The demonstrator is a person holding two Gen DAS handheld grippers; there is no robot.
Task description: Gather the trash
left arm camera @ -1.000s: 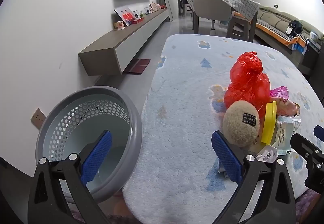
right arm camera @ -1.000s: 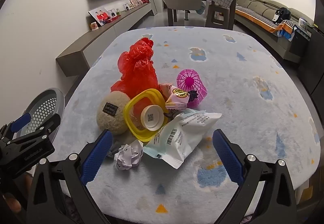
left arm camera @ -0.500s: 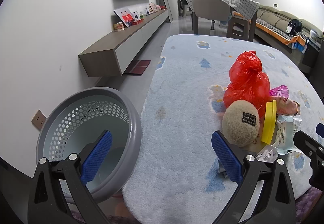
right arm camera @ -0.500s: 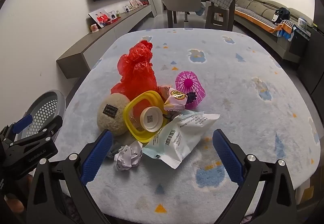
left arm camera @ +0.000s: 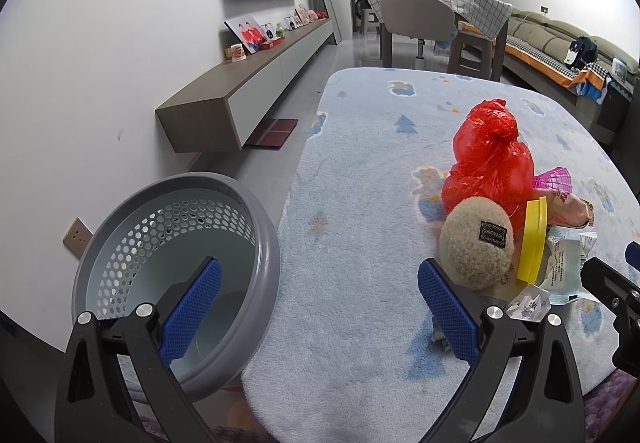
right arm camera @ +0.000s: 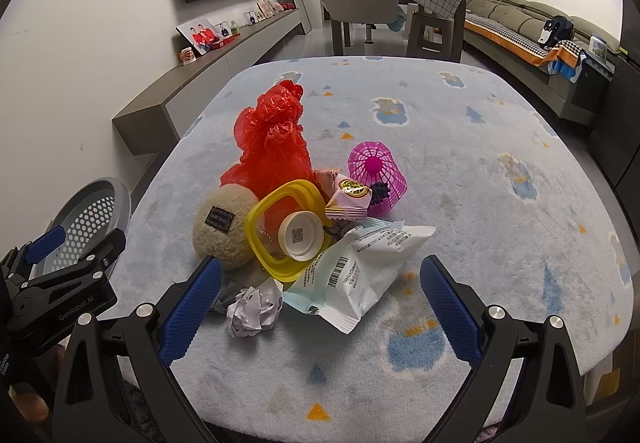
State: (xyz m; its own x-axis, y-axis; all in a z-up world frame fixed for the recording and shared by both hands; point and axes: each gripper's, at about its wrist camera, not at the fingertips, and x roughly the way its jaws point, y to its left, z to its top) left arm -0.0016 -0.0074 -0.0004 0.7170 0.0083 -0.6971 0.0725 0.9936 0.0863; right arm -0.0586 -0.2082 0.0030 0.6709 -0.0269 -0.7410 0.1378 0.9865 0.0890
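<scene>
Right now my left hand-held gripper (left arm camera: 318, 303) hangs with its blue pads spread wide and nothing between them, one pad over the grey perforated basket (left arm camera: 264, 243) and the other over the near edge of the bench (left arm camera: 360, 203), which is covered in a pale blue fluffy cloth. The basket stands just beside the bench, off its left edge, with its mouth tilted toward me.

My right hand-held gripper (right arm camera: 320, 299) is likewise wide open and holds nothing. Between its pads and just ahead of them lies the trash, heaped together near the front of the bench. A crumpled paper ball (right arm camera: 254, 309) sits nearest, close to my left pad, touching a white snack wrapper (right arm camera: 360, 271) printed with barcodes. Behind these, a yellow plastic ring (right arm camera: 276, 231) leans with a white cap (right arm camera: 300, 235) resting against it. A beige fuzzy pouch (right arm camera: 220, 225) with a dark label lies to the left of the ring, and a knotted red plastic bag (right arm camera: 276, 143) rises behind both. A pink candy wrapper (right arm camera: 348, 199) and a magenta mesh net (right arm camera: 376, 173) sit to the right of the bag.
</scene>
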